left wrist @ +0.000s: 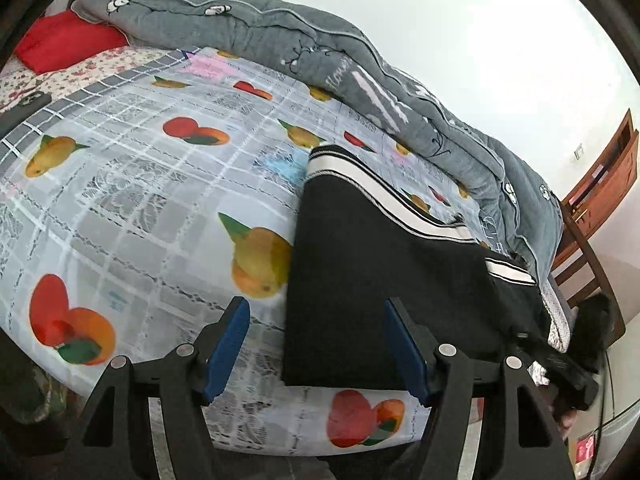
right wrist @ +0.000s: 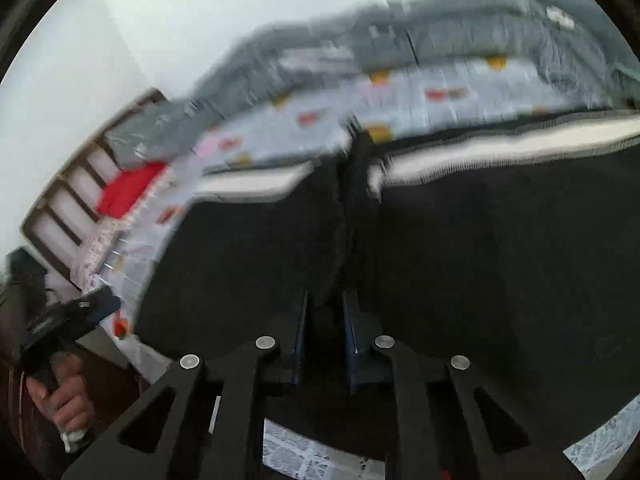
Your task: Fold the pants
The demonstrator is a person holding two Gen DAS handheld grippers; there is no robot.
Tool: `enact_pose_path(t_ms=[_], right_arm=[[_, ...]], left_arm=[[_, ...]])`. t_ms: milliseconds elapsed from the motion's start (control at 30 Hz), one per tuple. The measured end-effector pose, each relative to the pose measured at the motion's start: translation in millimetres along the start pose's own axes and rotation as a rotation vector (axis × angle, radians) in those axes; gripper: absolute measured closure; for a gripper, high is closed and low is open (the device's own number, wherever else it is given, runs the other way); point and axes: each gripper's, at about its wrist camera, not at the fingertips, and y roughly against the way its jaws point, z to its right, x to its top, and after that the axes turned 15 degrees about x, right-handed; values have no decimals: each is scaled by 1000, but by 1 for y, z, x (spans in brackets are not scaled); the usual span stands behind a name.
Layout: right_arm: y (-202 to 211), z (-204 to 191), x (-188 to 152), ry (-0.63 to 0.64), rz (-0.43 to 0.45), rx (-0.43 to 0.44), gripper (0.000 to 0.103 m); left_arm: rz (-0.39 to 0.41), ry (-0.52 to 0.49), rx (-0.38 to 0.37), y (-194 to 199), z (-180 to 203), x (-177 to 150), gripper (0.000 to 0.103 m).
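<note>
Left tongs (left wrist: 316, 344) released, pads spread over the bed (left wrist: 132, 184), nothing between them, just left of the pants (left wrist: 384, 280). Pants: black, white-striped, lying folded on the bed's fruit-print sheet below the grey quilt (left wrist: 360, 68). Right tongs (right wrist: 325, 320) clenched on pants fabric; view blurred.

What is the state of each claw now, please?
Left claw: open, holding nothing; the edge of the black pants lies between its fingers.
Right claw: closed on the black pants.
</note>
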Motion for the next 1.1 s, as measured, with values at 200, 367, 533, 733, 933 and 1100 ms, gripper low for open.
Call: enact_pose_path(t_ms=[200, 367, 533, 733, 933, 1100], right_arm=[[-11, 10, -34, -31, -85, 9, 87], [2, 3, -21, 3, -63, 11, 72], [-9, 13, 24, 20, -4, -42, 56], [-68, 54, 60, -147, -84, -28, 39], [-63, 30, 73, 58, -44, -34, 92], [-69, 53, 74, 20, -79, -98, 86]], left_arm=[[-17, -32, -20, -21, 9, 4, 36], [-51, -50, -3, -38, 10, 2, 36], [-47, -48, -9, -42, 6, 6, 36], [-4, -84, 11, -34, 4, 13, 36], [-4, -93, 13, -35, 4, 15, 36], [-3, -131, 17, -37, 15, 18, 36]])
